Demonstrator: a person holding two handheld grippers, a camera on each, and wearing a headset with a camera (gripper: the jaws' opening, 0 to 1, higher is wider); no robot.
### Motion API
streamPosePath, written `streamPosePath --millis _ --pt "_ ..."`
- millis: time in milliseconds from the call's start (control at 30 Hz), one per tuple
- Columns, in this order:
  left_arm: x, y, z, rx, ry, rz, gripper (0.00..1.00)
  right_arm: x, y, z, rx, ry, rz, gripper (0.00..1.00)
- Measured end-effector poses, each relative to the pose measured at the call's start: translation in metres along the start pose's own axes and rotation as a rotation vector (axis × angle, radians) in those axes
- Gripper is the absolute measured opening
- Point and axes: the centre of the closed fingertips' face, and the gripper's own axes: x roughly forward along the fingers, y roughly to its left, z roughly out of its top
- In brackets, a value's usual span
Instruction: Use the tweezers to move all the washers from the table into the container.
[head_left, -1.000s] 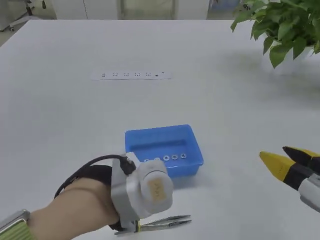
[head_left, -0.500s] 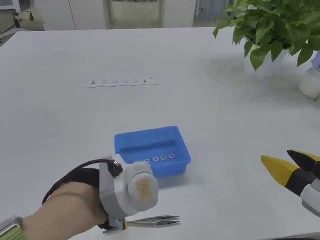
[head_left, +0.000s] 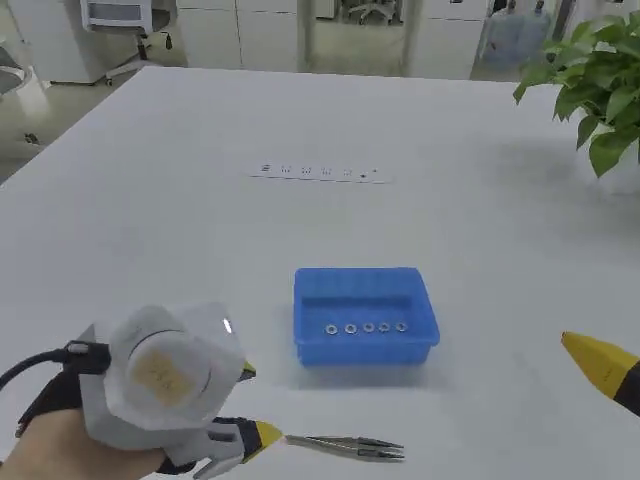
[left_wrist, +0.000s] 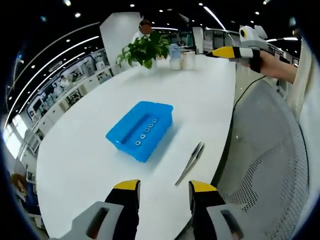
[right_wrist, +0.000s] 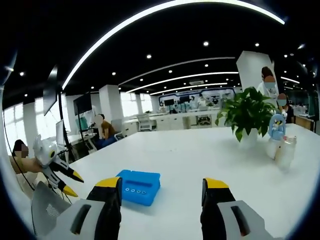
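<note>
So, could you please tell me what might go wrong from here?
The tweezers lie flat near the table edge; a nudge from the open left gripper could push them off. They are thin, so its jaws may slip on a pickup. A stray bump to the container could scatter the washers inside.

The table (head_left: 200, 250) is seen as smooth, matt white. The container (head_left: 366, 351) is taken for blue plastic with a slight sheen, and the washers (head_left: 367, 328) in it for bright metal. At 6 o'clock from it, the tweezers (head_left: 350, 446) are seen as bare, shiny metal. The left gripper (left_wrist: 164, 192) is cased in matt grey plastic.
</note>
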Motion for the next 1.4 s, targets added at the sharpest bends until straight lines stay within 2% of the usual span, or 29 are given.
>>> streamPosePath --millis 33,67,100,233,333,433,500,567,600,733,833,867,933,1000,1100,1200,1400 --pt "-0.006 0.004 0.005 -0.014 -0.049 0.034 0.43 0.004 0.003 0.002 -0.012 -0.002 0.015 0.64" --pt "-0.012 0.007 0.007 -0.041 -0.070 0.069 0.46 0.006 0.004 0.003 -0.017 -0.004 0.023 0.65" --pt "-0.020 0.013 0.012 -0.075 -0.121 0.124 0.50 0.008 0.006 0.004 -0.023 -0.006 0.032 0.65" --pt "-0.043 0.025 0.028 -0.200 -0.270 0.225 0.65 0.018 0.011 0.007 -0.049 0.000 0.069 0.67" --pt "-0.057 0.040 0.035 -0.281 -0.355 0.305 0.78 0.025 0.013 0.009 -0.062 0.006 0.099 0.69" --pt "-0.069 0.054 0.040 -0.345 -0.425 0.362 0.83 0.028 0.017 0.011 -0.067 0.008 0.108 0.71" --pt "-0.073 0.057 0.045 -0.360 -0.465 0.356 0.88 0.027 0.020 0.012 -0.062 0.001 0.099 0.72" --pt "-0.077 0.061 0.043 -0.379 -0.471 0.370 0.94 0.026 0.023 0.011 -0.061 0.000 0.086 0.74" --pt "-0.078 0.062 0.043 -0.380 -0.484 0.370 0.95 0.026 0.025 0.010 -0.067 -0.001 0.081 0.76" --pt "-0.075 0.065 0.043 -0.405 -0.491 0.367 0.99 0.023 0.032 0.010 -0.092 -0.007 0.077 0.86" --pt "-0.072 0.066 0.048 -0.394 -0.498 0.376 0.99 0.023 0.033 0.015 -0.073 -0.049 0.065 0.98" --pt "-0.070 0.064 0.052 -0.374 -0.497 0.376 0.99 0.022 0.035 0.015 -0.075 -0.046 0.080 0.98" --pt "-0.067 0.063 0.055 -0.377 -0.493 0.374 0.99 0.022 0.033 0.015 -0.078 -0.047 0.061 0.99" --pt "-0.062 0.058 0.062 -0.392 -0.515 0.336 0.99 0.022 0.033 0.013 -0.080 -0.039 0.058 0.99" --pt "-0.059 0.054 0.066 -0.385 -0.520 0.326 0.99 0.023 0.030 0.009 -0.062 -0.035 0.052 0.99" --pt "-0.059 0.053 0.064 -0.383 -0.501 0.316 0.99 0.022 0.028 0.007 -0.061 -0.030 0.040 0.99" --pt "-0.061 0.058 0.062 -0.394 -0.506 0.321 0.99 0.018 0.025 0.003 -0.065 -0.022 0.022 0.99"
